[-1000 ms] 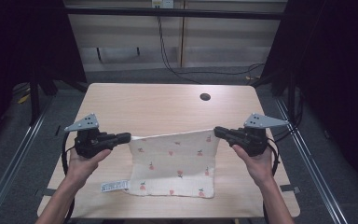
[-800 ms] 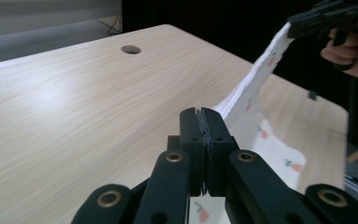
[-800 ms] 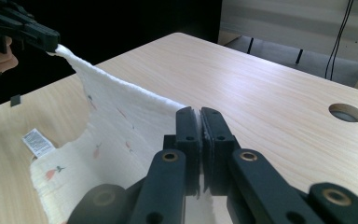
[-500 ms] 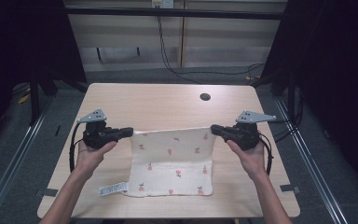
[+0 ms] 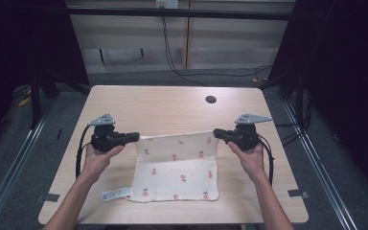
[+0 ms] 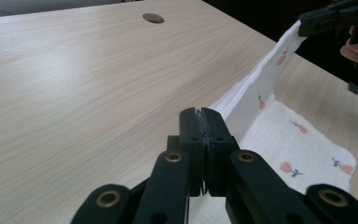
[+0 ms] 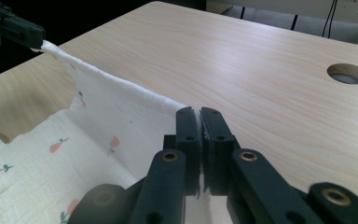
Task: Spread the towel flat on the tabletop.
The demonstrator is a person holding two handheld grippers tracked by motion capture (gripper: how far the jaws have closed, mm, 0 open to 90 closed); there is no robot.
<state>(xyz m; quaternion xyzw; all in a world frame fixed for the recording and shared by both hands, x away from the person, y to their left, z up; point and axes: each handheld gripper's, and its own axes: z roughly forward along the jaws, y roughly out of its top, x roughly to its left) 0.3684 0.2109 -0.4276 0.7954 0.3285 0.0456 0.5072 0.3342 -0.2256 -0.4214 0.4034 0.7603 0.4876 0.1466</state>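
A white cloth (image 5: 177, 167) printed with small red fruit lies on the wooden table (image 5: 163, 105). Its far edge is lifted and stretched taut between both grippers. My left gripper (image 5: 135, 137) is shut on the far left corner, and my right gripper (image 5: 216, 132) is shut on the far right corner. In the left gripper view the jaws (image 6: 200, 116) are pressed together on the cloth (image 6: 284, 144), which runs up to the right gripper (image 6: 310, 23). The right gripper view shows its jaws (image 7: 199, 116) pinching the cloth (image 7: 98, 121), with the left gripper (image 7: 25, 35) at the other end.
A white label (image 5: 115, 194) sticks out at the cloth's near left corner. A round cable hole (image 5: 211, 99) sits in the table's far right part. Bare wood stretches beyond the cloth. Dark floor and metal frame rails surround the table.
Both hands have carried the cloth's held edge away from the person and lower toward the table. The cloth now spreads out flatter. Both grips stayed shut.
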